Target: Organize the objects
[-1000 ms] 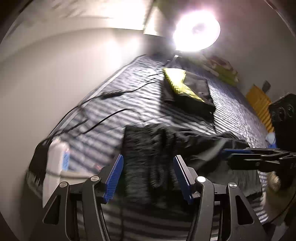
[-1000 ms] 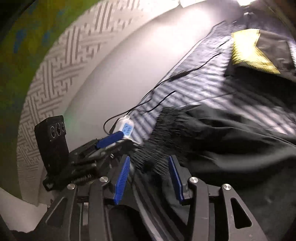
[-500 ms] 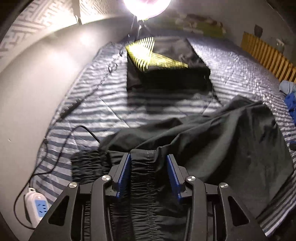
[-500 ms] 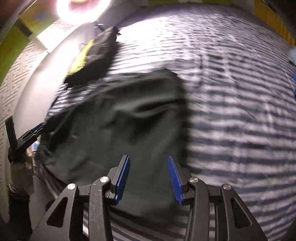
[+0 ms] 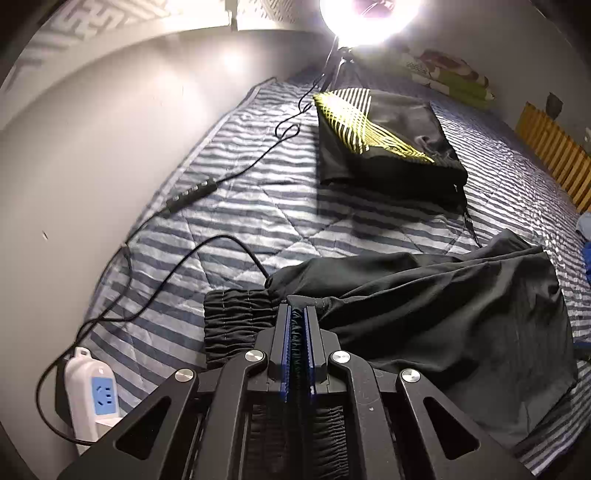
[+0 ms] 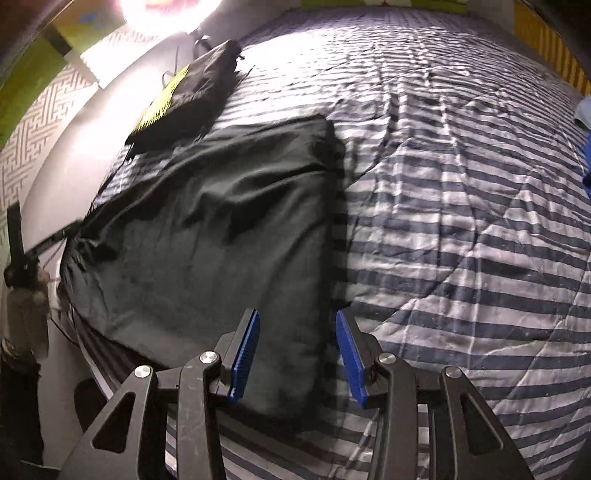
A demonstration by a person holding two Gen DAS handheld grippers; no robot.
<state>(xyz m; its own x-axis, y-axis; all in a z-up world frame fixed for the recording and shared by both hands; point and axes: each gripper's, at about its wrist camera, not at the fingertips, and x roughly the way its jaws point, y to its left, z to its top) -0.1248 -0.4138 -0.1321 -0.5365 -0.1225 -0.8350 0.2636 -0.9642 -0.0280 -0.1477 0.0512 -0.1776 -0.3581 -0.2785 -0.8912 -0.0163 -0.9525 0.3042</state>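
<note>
**Bed with dark shorts, one gripper clamped on the waistband**

A bed covered by a blue-and-white striped quilt (image 5: 258, 206) fills both views, lit by a bright ring lamp (image 5: 369, 11) at twelve o'clock. A grey wall runs along the nine o'clock side, where a white power strip (image 5: 92, 391) and a thin black cable (image 5: 207, 184) lie on the quilt's edge.

A loose pair of black shorts (image 5: 443, 321) lies spread and wrinkled at the centre of the bed. A second dark garment, folded, with yellow stripes (image 5: 380, 136), sits beyond it towards twelve o'clock.

The left gripper (image 5: 298, 332) has just been closing; its jaws now stand almost together, pinching the gathered elastic waistband (image 5: 236, 321) at six o'clock in its view. The right gripper (image 6: 295, 354) hovers over the opposite, hem end of the shorts, jaws partly apart, with cloth below them but not pinched.

Risks, as a judgement: the left grip may catch only one layer, so the shorts could sag or slip out when lifted. The right jaws straddle the very edge of the cloth and might close on quilt instead. The cable runs under the waistband and could be dragged along.
</note>
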